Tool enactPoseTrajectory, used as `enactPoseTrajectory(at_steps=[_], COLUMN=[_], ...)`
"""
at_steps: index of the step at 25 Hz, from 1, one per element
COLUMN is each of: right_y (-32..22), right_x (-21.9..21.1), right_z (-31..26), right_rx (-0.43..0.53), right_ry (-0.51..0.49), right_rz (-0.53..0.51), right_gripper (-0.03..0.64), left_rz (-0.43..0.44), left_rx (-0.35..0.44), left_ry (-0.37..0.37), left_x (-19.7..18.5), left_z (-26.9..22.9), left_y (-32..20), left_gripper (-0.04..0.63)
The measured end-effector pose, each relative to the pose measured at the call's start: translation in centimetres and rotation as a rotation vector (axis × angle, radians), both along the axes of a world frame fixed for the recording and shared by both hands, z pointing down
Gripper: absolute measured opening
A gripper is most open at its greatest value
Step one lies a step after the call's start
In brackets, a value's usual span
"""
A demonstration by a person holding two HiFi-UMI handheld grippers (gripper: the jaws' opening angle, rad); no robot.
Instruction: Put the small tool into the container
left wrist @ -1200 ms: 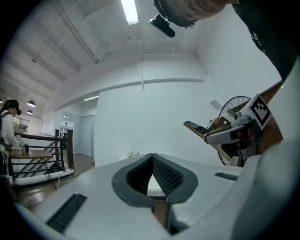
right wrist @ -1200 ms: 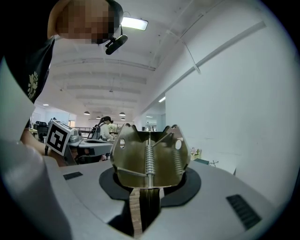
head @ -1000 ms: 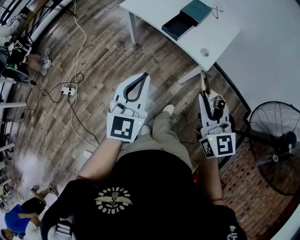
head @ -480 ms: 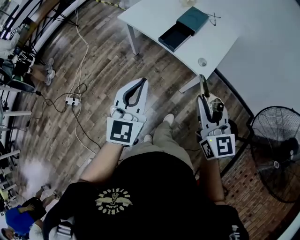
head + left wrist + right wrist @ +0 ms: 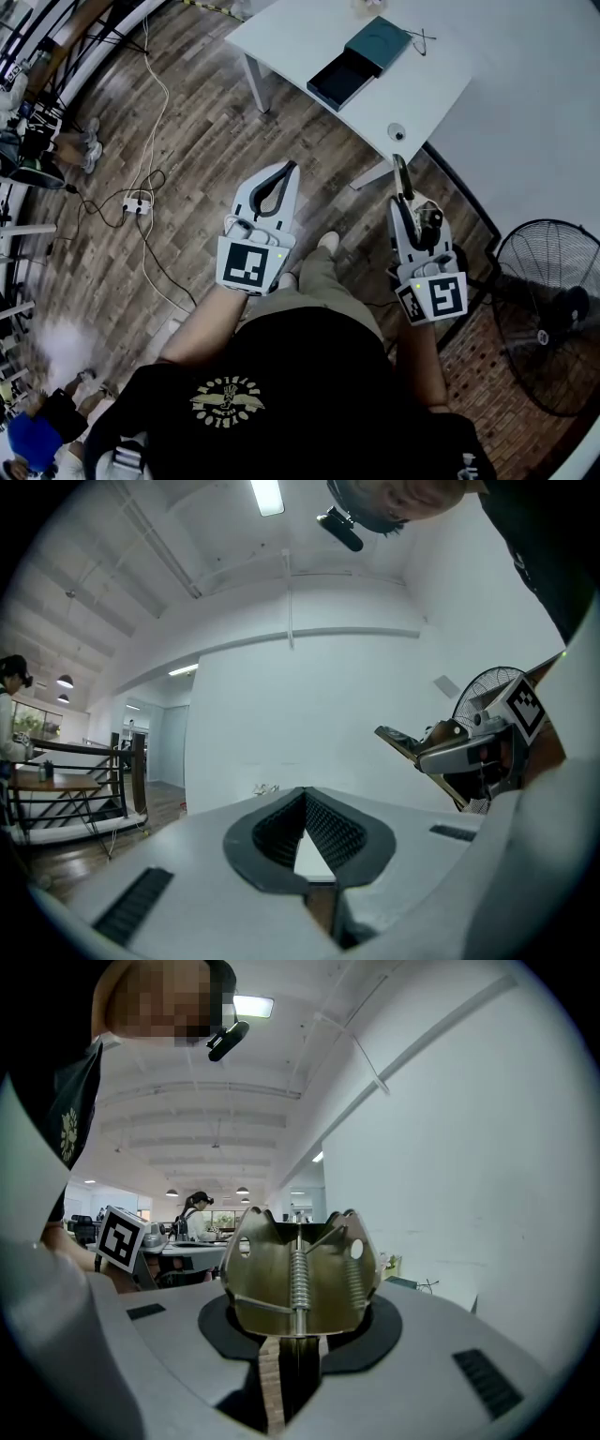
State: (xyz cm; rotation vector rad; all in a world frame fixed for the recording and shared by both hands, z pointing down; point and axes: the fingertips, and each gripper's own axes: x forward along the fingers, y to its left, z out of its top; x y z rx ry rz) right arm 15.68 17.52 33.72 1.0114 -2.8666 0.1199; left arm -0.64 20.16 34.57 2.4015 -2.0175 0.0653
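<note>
Head view settles the relation that matters: the small tool [image 5: 400, 176], a brass-coloured spring clip, sticks out forward past the tips of the right gripper [image 5: 406, 204], and the container [image 5: 361, 59] lies well apart from it, ahead and a little to the left, on the white table [image 5: 291, 33]. The container's long axis runs on a slant, its darker part, which looks like an open tray, towards the lower left and its teal cover towards the upper right. The tool's long axis follows the line of the gripper and points at the table's near edge, so it aims somewhat right of the open part. A small round thing [image 5: 397, 131] sits on the table between the two. In the right gripper view the jaws of the right gripper [image 5: 296, 1349] are closed on the clip's narrow end, with its spring and its two flared wings of the small tool [image 5: 298, 1274] standing clear in front. In the left gripper view the left gripper [image 5: 305, 797] has its tips together with nothing between the pads, only a pale gap behind them. Both grippers are about equally far from the container, but the right one carries the tool, so I judge that the coming move is its own: forward over the table's edge and leftward to the tray.
</note>
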Motion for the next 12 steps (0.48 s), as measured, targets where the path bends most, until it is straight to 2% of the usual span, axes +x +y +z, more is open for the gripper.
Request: enactPoseTrajectory(at_steps=[12], right_y=[-5.2], right_x=[-0.1], right_z=[1.4], right_rx=[-0.029], right_ry=[-0.001], right_rz=[-0.018], right_gripper=[0.114], left_rz=[0.034], left_rx=[-0.026], left_ry=[-0.029], left_x=[1.6], left_z=[1.0], left_y=[-5.0], left_gripper=[0.006])
